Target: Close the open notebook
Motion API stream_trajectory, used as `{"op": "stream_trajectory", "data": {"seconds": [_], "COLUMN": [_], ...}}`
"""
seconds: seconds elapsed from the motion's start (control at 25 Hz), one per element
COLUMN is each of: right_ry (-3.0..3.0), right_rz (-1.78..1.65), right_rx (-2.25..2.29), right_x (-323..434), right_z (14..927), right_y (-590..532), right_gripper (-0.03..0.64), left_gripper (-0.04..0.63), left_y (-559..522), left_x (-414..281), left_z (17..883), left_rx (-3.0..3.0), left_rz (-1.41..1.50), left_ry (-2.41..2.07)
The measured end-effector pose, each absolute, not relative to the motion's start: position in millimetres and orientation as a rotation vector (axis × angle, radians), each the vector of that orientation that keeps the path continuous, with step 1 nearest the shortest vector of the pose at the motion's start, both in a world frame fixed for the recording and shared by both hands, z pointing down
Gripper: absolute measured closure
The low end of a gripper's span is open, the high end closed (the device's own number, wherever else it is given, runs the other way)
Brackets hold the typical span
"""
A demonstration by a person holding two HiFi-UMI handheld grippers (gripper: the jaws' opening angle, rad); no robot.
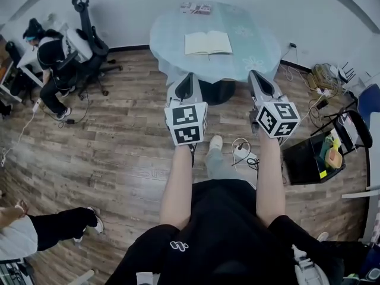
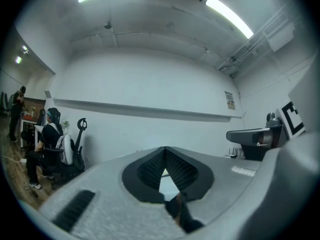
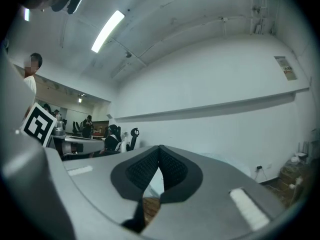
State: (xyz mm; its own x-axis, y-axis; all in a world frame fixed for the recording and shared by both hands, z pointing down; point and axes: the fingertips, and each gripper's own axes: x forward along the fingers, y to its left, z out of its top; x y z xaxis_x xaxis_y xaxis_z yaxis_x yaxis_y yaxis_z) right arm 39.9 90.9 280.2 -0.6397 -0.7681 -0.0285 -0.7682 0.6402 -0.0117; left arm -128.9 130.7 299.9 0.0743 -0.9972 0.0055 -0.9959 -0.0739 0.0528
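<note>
The open notebook [image 1: 208, 43] lies flat with pale pages up, on a round table [image 1: 172, 37] covered with a light blue cloth, at the top of the head view. My left gripper [image 1: 189, 77] and right gripper [image 1: 255, 74] are held level side by side over the wooden floor, their tips just short of the table's near edge. Both are apart from the notebook. In the left gripper view the left gripper [image 2: 165, 148] has its jaws closed tip to tip, with nothing between them. The right gripper [image 3: 160, 146] looks the same in its own view. Neither gripper view shows the notebook.
A small flat item [image 1: 196, 8] lies at the table's far edge. A person sits on an office chair [image 1: 89, 46] at the far left. A black open box [image 1: 309, 157] and cables [image 1: 323, 79] stand on the floor to the right. A power strip [image 1: 242, 153] lies by my feet.
</note>
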Motion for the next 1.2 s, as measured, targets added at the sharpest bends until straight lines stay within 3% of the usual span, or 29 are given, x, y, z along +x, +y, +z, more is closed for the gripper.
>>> {"op": "stream_trajectory", "data": {"seconds": [0.72, 1.2], "right_ry": [2.856, 2.795], "right_rz": [-0.417, -0.477], "right_rx": [-1.361, -1.300], "right_x": [56.1, 61.5], "right_z": [395.9, 398.0], "right_y": [-202.8, -345.1], "right_gripper": [0.607, 0.607], "left_gripper": [0.592, 0.592], "left_y": [-158.1, -280.5], "left_x": [-109.2, -99.5], "left_z": [408.0, 401.8], "left_rx": [2.147, 2.197], "left_rz": [0.262, 0.455], "left_ry": [-1.979, -2.027]}}
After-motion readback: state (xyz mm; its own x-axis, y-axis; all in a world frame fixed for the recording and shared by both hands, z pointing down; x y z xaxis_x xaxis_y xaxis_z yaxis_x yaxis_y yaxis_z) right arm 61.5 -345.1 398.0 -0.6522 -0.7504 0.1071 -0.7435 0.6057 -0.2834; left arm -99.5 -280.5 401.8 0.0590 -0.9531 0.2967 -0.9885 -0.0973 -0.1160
